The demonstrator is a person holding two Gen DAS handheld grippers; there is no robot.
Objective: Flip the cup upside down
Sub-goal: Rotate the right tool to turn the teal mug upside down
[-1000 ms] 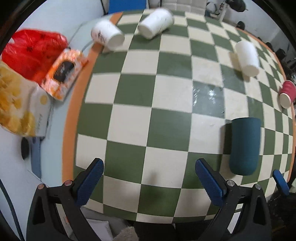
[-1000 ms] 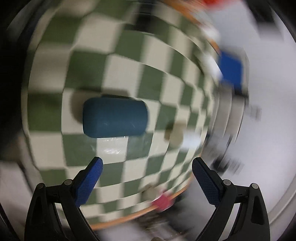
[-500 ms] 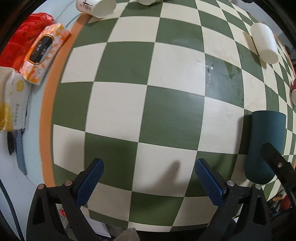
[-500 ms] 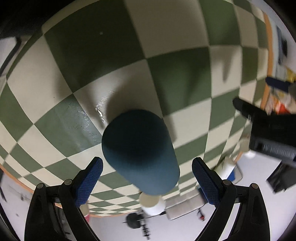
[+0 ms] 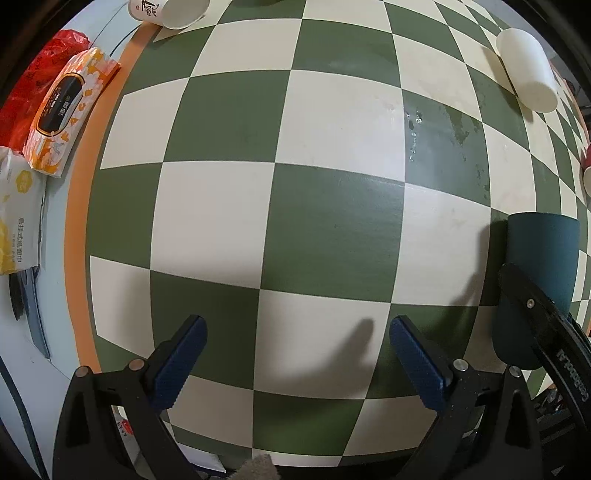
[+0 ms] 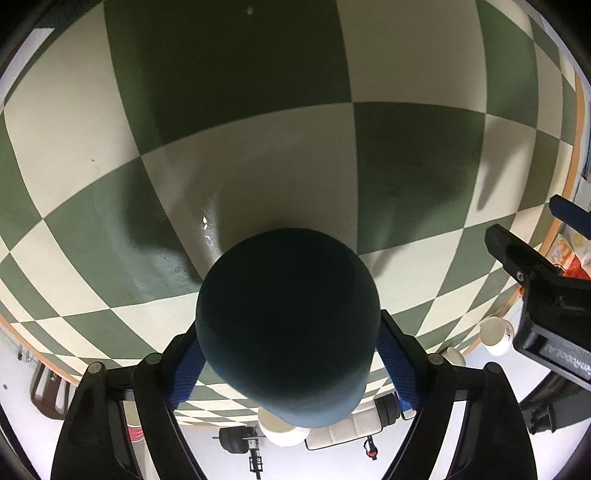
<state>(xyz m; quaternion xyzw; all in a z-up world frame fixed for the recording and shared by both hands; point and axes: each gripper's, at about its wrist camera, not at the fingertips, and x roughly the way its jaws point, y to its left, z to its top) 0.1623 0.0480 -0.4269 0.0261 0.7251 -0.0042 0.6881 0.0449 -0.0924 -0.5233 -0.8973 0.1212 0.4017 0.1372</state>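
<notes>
Now the right gripper (image 6: 291,365) has its blue fingers (image 6: 186,373) pressed against both sides of the dark teal cup (image 6: 288,321), which fills the space between them; its closed, rounded base faces the camera and the rest of its body runs away toward the checkered tabletop (image 6: 258,92). Whether its far end touches the surface cannot be told from this view. A wet, shiny patch (image 6: 205,225) lies just beyond the left finger's side of the cup.

From the left wrist, the same teal cup (image 5: 535,280) appears well off to the right of the left gripper's right finger, with the black frame of the right gripper (image 5: 546,332) across its lower part. The left gripper (image 5: 299,358) hovers over the green and cream squares with its fingers (image 5: 184,354) wide apart and nothing between them.

Far ahead of those fingers and to the right, a white paper cup (image 5: 528,70) lies on its side. Another printed paper cup (image 5: 166,13) lies ahead to the left, at the tabletop's orange edge. Left of the left finger, off the checkered surface, sit an orange wipes pack (image 5: 62,110) and a red bag (image 5: 40,74).
</notes>
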